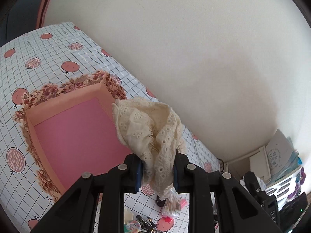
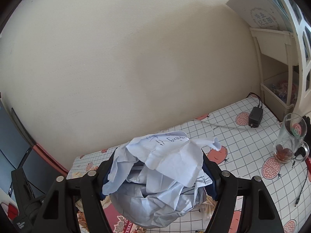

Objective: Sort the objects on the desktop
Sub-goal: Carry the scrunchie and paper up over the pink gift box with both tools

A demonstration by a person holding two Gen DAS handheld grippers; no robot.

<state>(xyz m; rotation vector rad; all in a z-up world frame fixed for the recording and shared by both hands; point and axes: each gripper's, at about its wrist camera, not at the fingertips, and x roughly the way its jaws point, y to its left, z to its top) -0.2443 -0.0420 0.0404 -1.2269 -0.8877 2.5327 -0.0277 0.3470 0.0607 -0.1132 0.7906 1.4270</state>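
My left gripper is shut on a cream lace cloth, which bunches upward between the blue pads and hangs above the table. Just left of it stands an open box with a pink inside and a floral rim, with nothing in it that I can see. My right gripper is shut on a large ball of crumpled white paper with handwriting on it, held well above the checked tablecloth. The paper hides most of what lies below it.
A glass mug with something brown at its bottom stands at the right, near a black power adapter and cables. Small items lie under the left gripper. A white shelf unit stands against the wall.
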